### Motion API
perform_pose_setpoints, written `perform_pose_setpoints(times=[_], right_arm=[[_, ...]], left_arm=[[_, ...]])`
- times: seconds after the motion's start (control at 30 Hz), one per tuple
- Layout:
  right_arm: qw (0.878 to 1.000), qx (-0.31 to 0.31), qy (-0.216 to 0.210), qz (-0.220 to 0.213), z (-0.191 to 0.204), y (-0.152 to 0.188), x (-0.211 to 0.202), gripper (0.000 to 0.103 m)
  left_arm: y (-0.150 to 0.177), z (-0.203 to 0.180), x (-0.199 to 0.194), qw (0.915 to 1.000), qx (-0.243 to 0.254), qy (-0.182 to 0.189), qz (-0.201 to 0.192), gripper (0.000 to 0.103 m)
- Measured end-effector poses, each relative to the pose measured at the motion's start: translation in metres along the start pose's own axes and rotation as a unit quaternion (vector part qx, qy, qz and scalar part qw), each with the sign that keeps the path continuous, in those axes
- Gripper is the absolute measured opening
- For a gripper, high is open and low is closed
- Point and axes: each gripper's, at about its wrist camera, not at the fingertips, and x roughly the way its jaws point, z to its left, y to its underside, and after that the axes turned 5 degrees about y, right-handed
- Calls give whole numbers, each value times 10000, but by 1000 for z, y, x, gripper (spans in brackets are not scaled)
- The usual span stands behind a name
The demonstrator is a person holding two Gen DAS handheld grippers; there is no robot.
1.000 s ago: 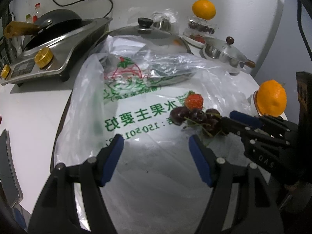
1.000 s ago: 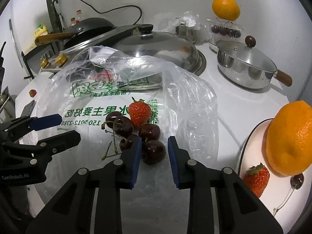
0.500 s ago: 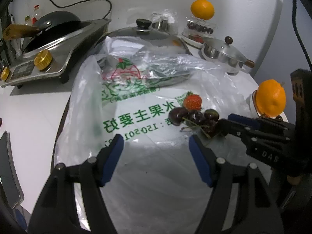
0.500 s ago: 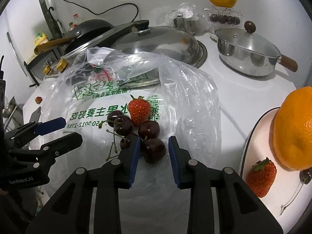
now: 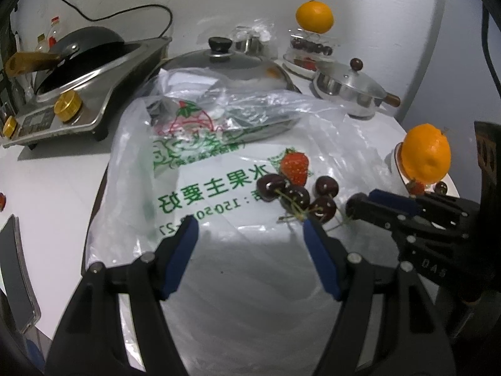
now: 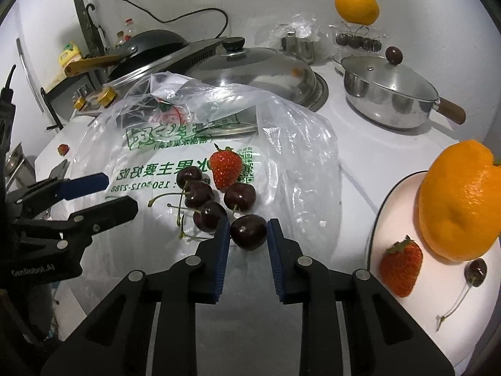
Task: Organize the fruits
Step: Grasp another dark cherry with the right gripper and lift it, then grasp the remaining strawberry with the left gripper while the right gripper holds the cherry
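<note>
Left wrist view: the left gripper (image 5: pixel 250 235) fills the bottom of the frame, its blue-padded black fingers spread wide and holding nothing above a crinkled clear plastic bag (image 5: pixel 219 188). The bag carries green Chinese characters, mirrored, and digits reading "150". A matte red strawberry (image 5: pixel 294 164) and glossy dark cherries (image 5: pixel 297 194) with thin stems lie at centre right on the bag. At right, a dimpled orange (image 5: pixel 426 158) sits on a plate.

Right wrist view: the right gripper (image 6: pixel 248 233) reaches from the bottom centre, its blue pads narrowed around one round cherry (image 6: pixel 249 232); whether they touch it I cannot tell. The white plate (image 6: pixel 391 194) at right also holds a strawberry (image 6: pixel 400 264). The other gripper's body at lower left reads "GenRobot.AI".
</note>
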Motion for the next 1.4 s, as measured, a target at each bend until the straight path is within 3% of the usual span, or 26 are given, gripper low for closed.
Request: perform_pose_setpoints(times=[0.33, 0.43, 0.6, 1.4], right_arm=[[9999, 83, -62, 14, -2, -1, 6, 24], [9998, 90, -144, 96, -2, -2, 10, 32], [9991, 177, -344, 176, -3, 0, 19, 34], [9963, 312, -68, -799, -29, -36, -42, 30]], left_arm=[[-2, -1, -3, 10000, 30, -81, 0, 71], [-4, 1, -3, 9999, 26, -110, -27, 71], [-10, 5, -4, 9998, 46, -187, -74, 71], [-47, -25, 15, 9988, 468, -21, -132, 71]])
